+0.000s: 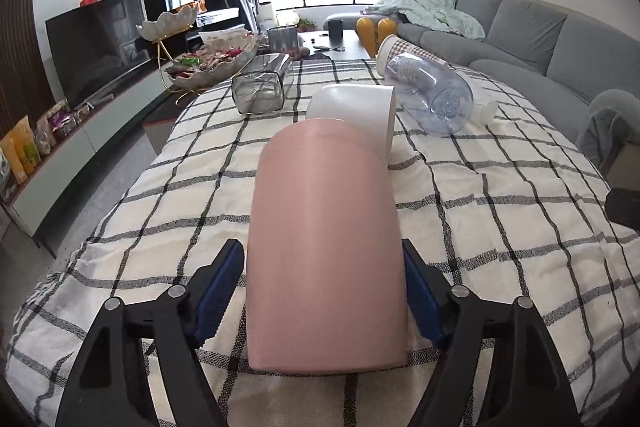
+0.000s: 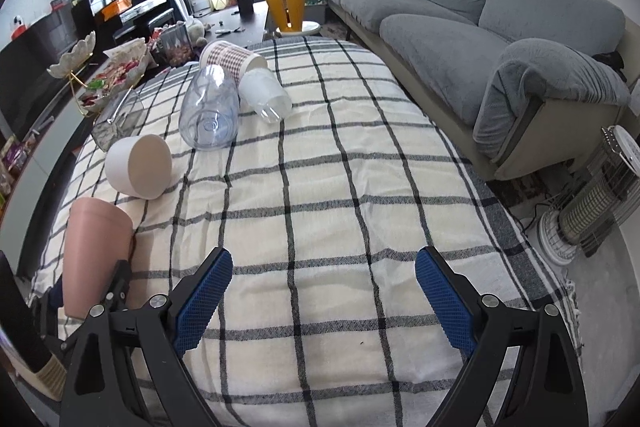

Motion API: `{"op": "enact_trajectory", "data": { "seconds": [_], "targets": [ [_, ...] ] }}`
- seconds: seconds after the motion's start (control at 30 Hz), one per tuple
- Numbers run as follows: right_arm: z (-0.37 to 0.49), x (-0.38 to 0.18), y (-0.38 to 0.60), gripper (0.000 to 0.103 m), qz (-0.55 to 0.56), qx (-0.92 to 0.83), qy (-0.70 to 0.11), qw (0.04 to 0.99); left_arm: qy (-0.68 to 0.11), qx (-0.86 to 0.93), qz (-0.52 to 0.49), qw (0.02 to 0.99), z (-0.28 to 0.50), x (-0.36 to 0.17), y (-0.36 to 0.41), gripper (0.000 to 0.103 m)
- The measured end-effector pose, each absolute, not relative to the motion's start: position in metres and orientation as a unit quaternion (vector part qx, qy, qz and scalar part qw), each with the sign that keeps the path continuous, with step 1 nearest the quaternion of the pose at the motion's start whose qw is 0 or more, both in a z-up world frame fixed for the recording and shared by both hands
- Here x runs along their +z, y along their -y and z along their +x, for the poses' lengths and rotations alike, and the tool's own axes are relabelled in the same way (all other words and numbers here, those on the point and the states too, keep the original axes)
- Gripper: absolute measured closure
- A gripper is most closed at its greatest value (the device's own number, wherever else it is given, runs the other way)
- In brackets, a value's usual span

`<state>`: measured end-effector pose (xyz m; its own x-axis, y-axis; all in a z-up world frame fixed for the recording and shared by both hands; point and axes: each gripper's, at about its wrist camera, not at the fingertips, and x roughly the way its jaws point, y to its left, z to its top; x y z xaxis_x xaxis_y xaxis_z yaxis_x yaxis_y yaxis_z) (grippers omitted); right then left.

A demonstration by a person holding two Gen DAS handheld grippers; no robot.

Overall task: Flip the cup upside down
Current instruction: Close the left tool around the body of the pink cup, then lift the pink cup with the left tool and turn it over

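The left gripper (image 1: 324, 297) has its two blue-padded fingers (image 1: 218, 301) closed against the flanks of a tall, matte pink plastic cup (image 1: 324, 239), one pad on each side near the cup's nearer end; it grips the cup and nothing else. The cup lies directly ahead of this gripper, its long axis running away from the camera along the line of the fingers, close to level over the black-and-white checked tablecloth (image 1: 500, 227). Whether the cup rests on the cloth or is held just clear of it cannot be told from the left wrist view; the right wrist view suggests the far end is tilted upward. Which end is the mouth cannot be confirmed. Beyond the pink cup, near it, a white cylindrical cup (image 1: 356, 111) lies on its side, and further right a clear bluish plastic jar (image 1: 432, 95) is also on its side. Moving right, the right gripper (image 2: 324, 301) hangs over bare cloth with its jaws wide apart and nothing between them; the pink cup sits well to its left. In judgement, the left arm alone is placed to act: the flip depends on rotating the wrist so that the cup's long axis swings from near-level to vertical, mouth down, with space kept from the white cup ahead.
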<state>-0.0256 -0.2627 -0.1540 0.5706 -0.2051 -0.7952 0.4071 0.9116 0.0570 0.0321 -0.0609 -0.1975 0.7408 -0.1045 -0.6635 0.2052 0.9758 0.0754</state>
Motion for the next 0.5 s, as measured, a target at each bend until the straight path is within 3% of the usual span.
{"op": "enact_trajectory", "data": {
  "seconds": [0.07,0.5],
  "targets": [
    [-0.025,-0.156,0.263,0.01,0.119,-0.174,-0.432,0.877,-0.35,-0.088,0.072,0.93,0.032,-0.198,0.062,0.033],
    [-0.025,-0.142,0.264,0.01,0.135,-0.167,-0.434,0.875,-0.389,-0.098,0.075,0.913,0.034,-0.173,0.058,0.034]
  ]
}}
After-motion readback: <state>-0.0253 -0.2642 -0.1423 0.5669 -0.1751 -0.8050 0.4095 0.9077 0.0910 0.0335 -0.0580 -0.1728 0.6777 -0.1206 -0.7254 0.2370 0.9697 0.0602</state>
